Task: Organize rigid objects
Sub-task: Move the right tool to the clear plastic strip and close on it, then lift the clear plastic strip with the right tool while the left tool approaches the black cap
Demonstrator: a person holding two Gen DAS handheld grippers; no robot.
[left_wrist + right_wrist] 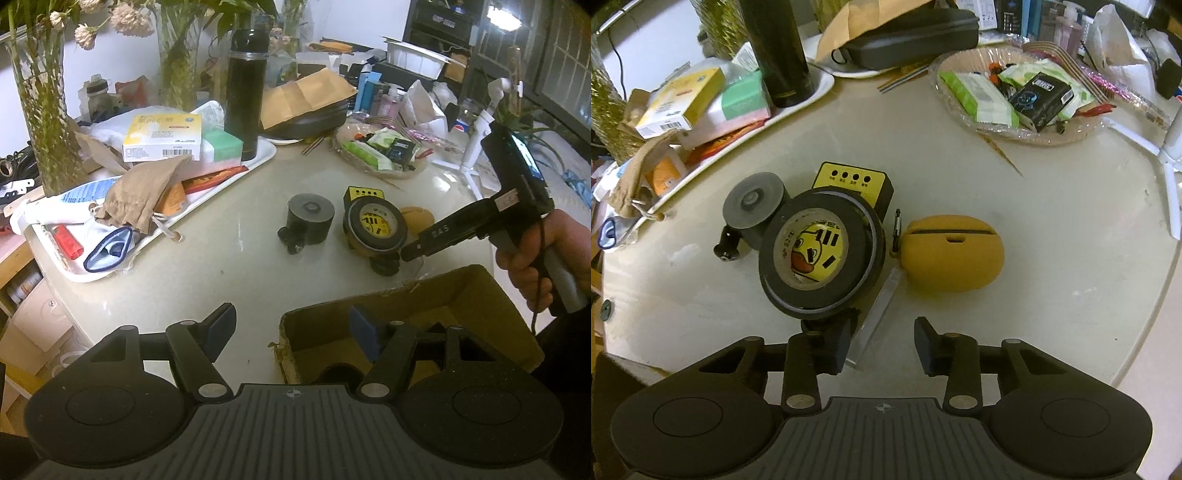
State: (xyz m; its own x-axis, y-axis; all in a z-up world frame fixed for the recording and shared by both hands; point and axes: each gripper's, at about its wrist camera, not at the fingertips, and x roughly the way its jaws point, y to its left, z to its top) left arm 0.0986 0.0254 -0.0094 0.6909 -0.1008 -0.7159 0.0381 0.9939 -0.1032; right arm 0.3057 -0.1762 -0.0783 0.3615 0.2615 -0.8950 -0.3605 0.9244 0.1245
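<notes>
right hand-held gripper point(881, 345) hangs low over the bench point(1034, 295), tipped steeply down, its jaws partly open with nothing pressed between the pads; no earlier view is on hand to judge any motion. between and just ahead of its fingers lies a clear plastic strip point(877, 317), long axis running from the near-left fingertip up and away toward the yellow case point(951, 254). that strip looks like the nearest candidate for a grasp, though whether it or the black tape roll point(820, 258) is the target, i cannot tell. the roll sits just ahead and to the left, stacked on a yellow box point(855, 182) with holes in its top face, and the left finger nearly touches a dark part under the roll.

left hand-held gripper point(291, 332) is about half open and empty, poised above the near rim of the cardboard box point(480, 295), well apart from the loose things. the right hand point(543, 254) is clearly the nearer one.

count on the open bench: one tape roll, one yellow box, one yellow case, one grey cylinder point(753, 206) with a small black knob beside it, one clear strip. one cardboard box stands near, something dark inside it, not identifiable.
</notes>
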